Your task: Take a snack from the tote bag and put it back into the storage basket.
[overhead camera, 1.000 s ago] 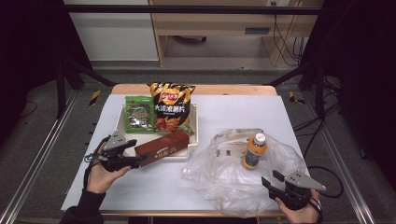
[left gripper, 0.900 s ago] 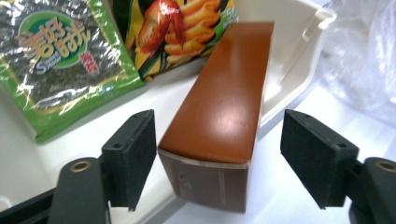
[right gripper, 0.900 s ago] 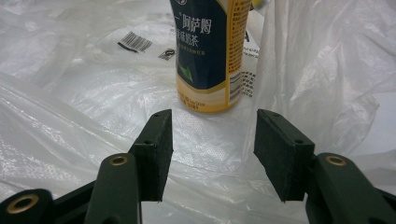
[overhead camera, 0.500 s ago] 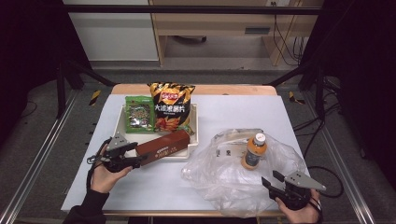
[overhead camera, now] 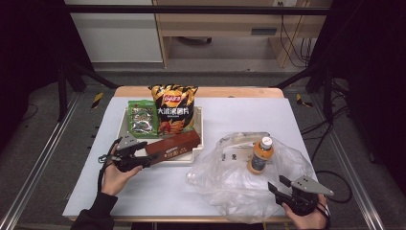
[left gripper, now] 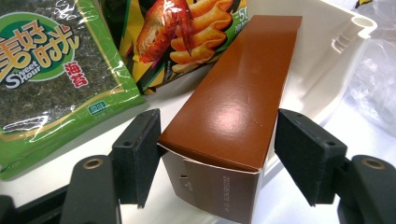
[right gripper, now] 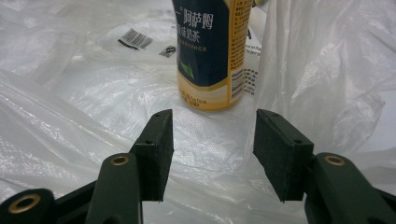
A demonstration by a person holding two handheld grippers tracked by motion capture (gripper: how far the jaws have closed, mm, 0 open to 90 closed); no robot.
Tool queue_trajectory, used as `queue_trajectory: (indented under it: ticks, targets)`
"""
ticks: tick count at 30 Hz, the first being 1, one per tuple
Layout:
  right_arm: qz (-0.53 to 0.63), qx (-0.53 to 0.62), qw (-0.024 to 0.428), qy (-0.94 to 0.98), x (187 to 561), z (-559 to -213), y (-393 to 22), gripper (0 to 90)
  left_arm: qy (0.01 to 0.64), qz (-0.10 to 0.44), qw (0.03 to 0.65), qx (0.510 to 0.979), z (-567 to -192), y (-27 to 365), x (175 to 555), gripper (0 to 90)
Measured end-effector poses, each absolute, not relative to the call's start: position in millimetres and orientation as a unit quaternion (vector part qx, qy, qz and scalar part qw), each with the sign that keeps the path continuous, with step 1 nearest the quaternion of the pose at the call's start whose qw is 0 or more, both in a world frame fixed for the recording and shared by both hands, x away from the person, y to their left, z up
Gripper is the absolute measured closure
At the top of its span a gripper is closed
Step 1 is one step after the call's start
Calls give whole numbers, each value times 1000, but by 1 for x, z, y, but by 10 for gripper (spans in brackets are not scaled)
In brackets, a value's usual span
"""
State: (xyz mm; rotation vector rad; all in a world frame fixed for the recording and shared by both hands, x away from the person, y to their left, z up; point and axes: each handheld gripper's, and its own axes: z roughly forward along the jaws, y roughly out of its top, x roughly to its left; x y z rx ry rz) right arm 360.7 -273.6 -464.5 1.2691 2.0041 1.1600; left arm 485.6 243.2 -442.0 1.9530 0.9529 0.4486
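A long brown box [overhead camera: 174,144] lies slanted over the front rim of a white tray [overhead camera: 198,120]. Its near end [left gripper: 238,102] sits between the jaws of my left gripper [overhead camera: 146,160]. Those jaws have just been opening: the left pad stands at the box's corner and the right pad [left gripper: 303,154] is slightly off its side. At the front right, my right gripper [overhead camera: 277,186] is open and points at an orange-capped drink bottle [right gripper: 212,51] upright in a clear plastic bag [overhead camera: 230,184]. Only bag film lies under its jaws [right gripper: 212,144].
In the tray a chips bag [overhead camera: 172,108] leans upright and a green seaweed packet [overhead camera: 141,120] lies to its left. The crumpled plastic bag spreads over the right front of the white table sheet [overhead camera: 95,191], reaching the front edge.
The left gripper has shifted a little to the right and down with the brown box, whose far end now lies further along the tray's front rim. The right gripper has not moved.
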Motion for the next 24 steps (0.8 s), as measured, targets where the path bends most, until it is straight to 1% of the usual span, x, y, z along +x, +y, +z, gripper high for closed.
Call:
queue_trajectory:
  ticks: [3, 5, 8, 12, 17, 22, 24]
  targets:
    - [426, 468, 247, 734, 360, -465, -274, 480, 393, 185, 438, 787, -443, 244, 482, 313]
    - [427, 468, 247, 734, 360, -464, -274, 480, 399, 186, 434, 787, -444, 245, 477, 285]
    - [428, 468, 248, 733, 359, -464, -275, 481, 405, 182, 434, 784, -445, 248, 468, 285]
    - [426, 468, 249, 733, 359, -464, -276, 482, 416, 180, 440, 775, -445, 248, 465, 386]
    - [426, 467, 248, 734, 360, -465, -275, 482, 429, 189, 433, 770, -446, 249, 473, 455]
    - [425, 468, 247, 735, 360, -465, -274, 482, 440, 189, 423, 769, -452, 248, 485, 492]
    - [425, 468, 247, 735, 360, -465, -274, 483, 440, 192, 423, 768, -452, 247, 488, 484]
